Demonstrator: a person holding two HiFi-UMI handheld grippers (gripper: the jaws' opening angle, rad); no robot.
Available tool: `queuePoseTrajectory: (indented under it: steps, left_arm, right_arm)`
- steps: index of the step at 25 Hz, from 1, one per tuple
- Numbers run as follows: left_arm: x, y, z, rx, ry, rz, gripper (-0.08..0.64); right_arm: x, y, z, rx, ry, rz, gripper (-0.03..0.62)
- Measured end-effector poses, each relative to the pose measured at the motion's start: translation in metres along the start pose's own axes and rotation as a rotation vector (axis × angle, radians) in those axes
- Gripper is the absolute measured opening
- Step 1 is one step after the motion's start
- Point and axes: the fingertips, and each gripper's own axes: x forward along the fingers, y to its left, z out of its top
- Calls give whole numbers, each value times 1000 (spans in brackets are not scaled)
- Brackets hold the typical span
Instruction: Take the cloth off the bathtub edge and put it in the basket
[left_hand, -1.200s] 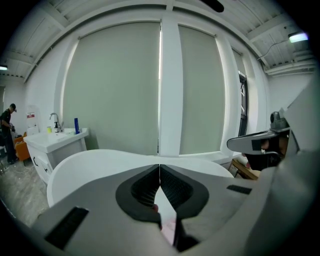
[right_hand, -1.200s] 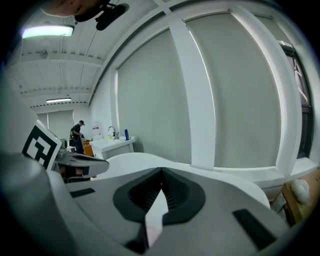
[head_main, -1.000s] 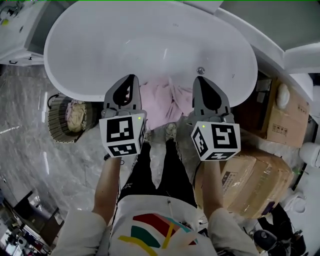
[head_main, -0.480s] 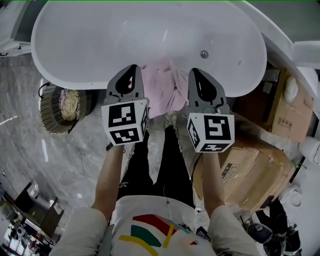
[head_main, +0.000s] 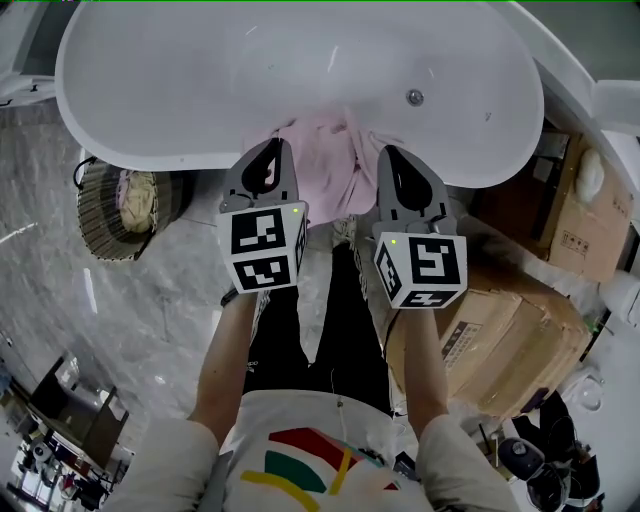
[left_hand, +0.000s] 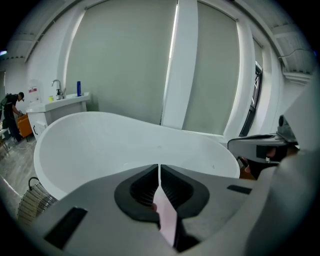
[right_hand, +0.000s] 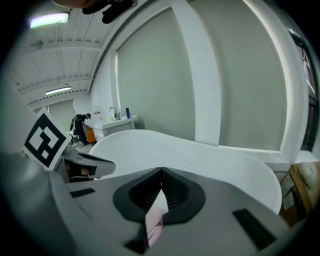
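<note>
One bathtub (head_main: 200, 80) bears one pink cloth (head_main: 325, 165) on its rim; left tongs (head_main: 282, 145), right tongs (head_main: 384, 152) clenched empty.

Floor (head_main: 140, 330): grey veined marble, as I read it from the head view. Standing on it:
- one white oval bathtub (head_main: 200, 70), top of frame
- one round woven basket (head_main: 100, 228), just beside the tub's left end, a pale bundle of fabric (head_main: 135, 190) inside
- stacked cardboard boxes (head_main: 500, 330), right side, near the tub's other end

Bathtub near rim: one pink cloth (head_main: 325, 165) draped over it, hanging down the outer wall.
</note>
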Motion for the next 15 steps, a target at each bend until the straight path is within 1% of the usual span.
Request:
queuePoseTrajectory:
  steps: [3, 5, 6, 7, 8, 9, 10, 11, 12, 15]
  left_arm:
    - [4, -2, -3, -8, 14, -5, 20]
    - [8, -5, -6, -15, 26, -14, 23]
    - [10, -7, -8, -18, 32, -24, 52]
    - [12, -10, -11, -23, 41, -38, 109]
    - [15, -12, -15, -30, 51, -51, 163]
    - [19, -15, -20, -36, 64, -63, 210]
    - [22, -17, -25, -41, 79, -72, 247]
    - [25, -19, -30, -42, 95, -78, 267]
    - [28, -21, -35, -42, 111, -81, 288]
    - [37, -21, -55, -62, 168, -75, 340]
  right_arm:
    - [-1, -7, -1, 8, -20, -21, 12]
    - [0, -12, -5, 16, -13, -31, 13]
    - [1, -15, -10, 22, 3, -30, 14]
    - [3, -16, -16, 27, 25, -26, 15]
    - [6, -18, -23, 28, 52, -20, 49]
    - [9, -18, -30, 24, 80, -12, 142]
    - [12, -18, -37, 17, 106, -5, 201]
    - [15, -18, -44, 10, 130, 2, 254]
    - [17, -19, -51, 7, 151, 7, 294]
    - [24, -22, -74, 0, 208, 5, 340]
